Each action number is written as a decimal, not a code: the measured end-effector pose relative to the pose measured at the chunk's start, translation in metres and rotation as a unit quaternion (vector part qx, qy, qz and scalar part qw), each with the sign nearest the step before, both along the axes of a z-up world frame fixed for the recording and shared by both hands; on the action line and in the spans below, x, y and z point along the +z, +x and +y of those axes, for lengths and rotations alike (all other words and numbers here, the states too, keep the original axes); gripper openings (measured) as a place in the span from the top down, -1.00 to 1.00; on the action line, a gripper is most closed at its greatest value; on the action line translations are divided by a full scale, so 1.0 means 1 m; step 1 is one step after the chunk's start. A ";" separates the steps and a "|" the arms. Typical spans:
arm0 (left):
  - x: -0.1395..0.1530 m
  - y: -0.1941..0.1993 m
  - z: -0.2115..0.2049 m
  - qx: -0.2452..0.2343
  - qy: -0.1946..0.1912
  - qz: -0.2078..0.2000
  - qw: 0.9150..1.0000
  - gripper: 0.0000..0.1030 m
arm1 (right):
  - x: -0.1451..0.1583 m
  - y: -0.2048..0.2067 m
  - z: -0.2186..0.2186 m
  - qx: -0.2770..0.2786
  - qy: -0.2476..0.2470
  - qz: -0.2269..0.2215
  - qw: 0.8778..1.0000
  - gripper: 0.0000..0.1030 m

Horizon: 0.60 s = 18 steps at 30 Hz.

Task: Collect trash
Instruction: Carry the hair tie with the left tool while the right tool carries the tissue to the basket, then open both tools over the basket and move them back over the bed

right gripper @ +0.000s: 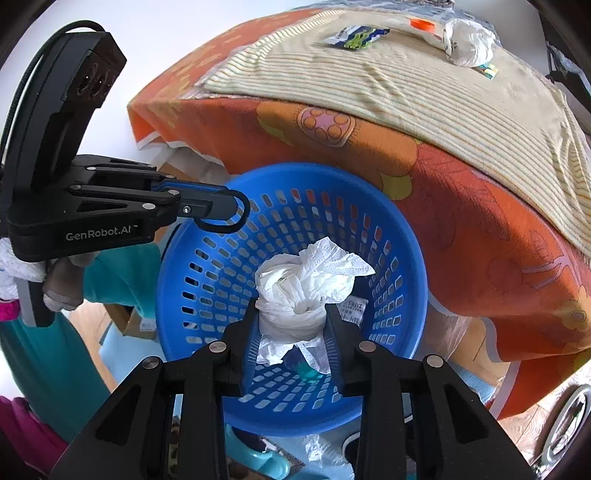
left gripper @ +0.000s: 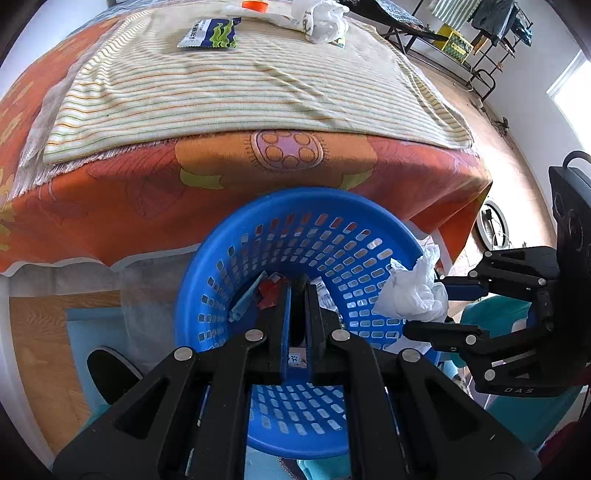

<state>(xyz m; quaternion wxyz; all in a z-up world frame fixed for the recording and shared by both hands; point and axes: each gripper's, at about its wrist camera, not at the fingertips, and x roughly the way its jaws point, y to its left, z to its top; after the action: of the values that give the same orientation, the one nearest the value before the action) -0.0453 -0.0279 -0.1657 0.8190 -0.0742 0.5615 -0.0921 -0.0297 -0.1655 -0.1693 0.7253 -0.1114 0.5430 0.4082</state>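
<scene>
A blue perforated basket (left gripper: 303,214) hangs in front of the table; it also shows in the right wrist view (right gripper: 207,266). My left gripper (left gripper: 298,295) is shut on the basket's black handle (right gripper: 236,212) and holds the basket up. My right gripper (right gripper: 291,321) is shut on a crumpled white tissue wad (right gripper: 306,284) and holds it over the basket; the wad shows by the basket's right rim in the left wrist view (left gripper: 413,291). Red and blue scraps (left gripper: 267,293) lie inside. On the table lie a blue-green wrapper (left gripper: 208,33), a white crumpled bag (left gripper: 323,18) and an orange cap (left gripper: 255,4).
The table wears an orange flowered cloth (left gripper: 110,192) with a striped towel (left gripper: 240,96) on top. A metal rack (left gripper: 476,44) stands at the far right. A black speaker (left gripper: 572,221) is at right. Wood floor and teal items lie below.
</scene>
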 end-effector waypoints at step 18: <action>-0.005 0.004 0.005 0.017 0.009 0.013 1.000 0.05 | -0.005 0.001 0.003 0.002 -0.015 0.010 1.000 -0.12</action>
<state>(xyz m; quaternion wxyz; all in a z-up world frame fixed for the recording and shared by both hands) -0.0414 -0.0228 -0.1703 0.8138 -0.0773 0.5715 -0.0717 -0.0284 -0.1624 -0.1742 0.7173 -0.1187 0.5562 0.4026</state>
